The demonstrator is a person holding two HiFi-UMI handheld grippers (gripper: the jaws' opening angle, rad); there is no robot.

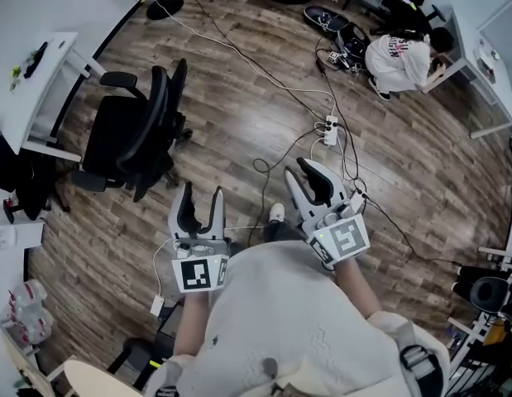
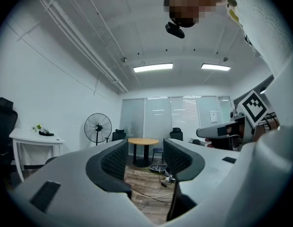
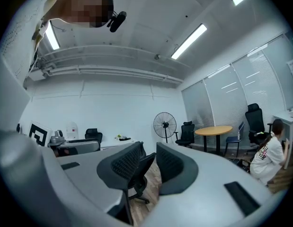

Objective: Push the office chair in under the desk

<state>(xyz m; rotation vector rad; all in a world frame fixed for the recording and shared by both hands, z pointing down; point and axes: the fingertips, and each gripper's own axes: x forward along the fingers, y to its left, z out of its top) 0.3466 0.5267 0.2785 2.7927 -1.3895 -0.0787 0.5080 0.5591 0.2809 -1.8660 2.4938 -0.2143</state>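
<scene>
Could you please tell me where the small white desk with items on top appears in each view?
Head view: white desk at upper left, past the black office chair.
Left gripper view: desk at left, against the wall.
Right gripper view: desk left of centre, just above the jaws.
Shared landmark: black pedestal fan, in all three views, right of the desk in both gripper views.

floor: brown wood [image 1: 421,164], cables [image 1: 264,71] on it | walls [image 2: 56,79]: white | far: big windows [image 2: 160,115], round table [image 2: 143,141], fan [image 2: 98,128] left of it | ceiling: long lights [image 2: 153,67] on
</scene>
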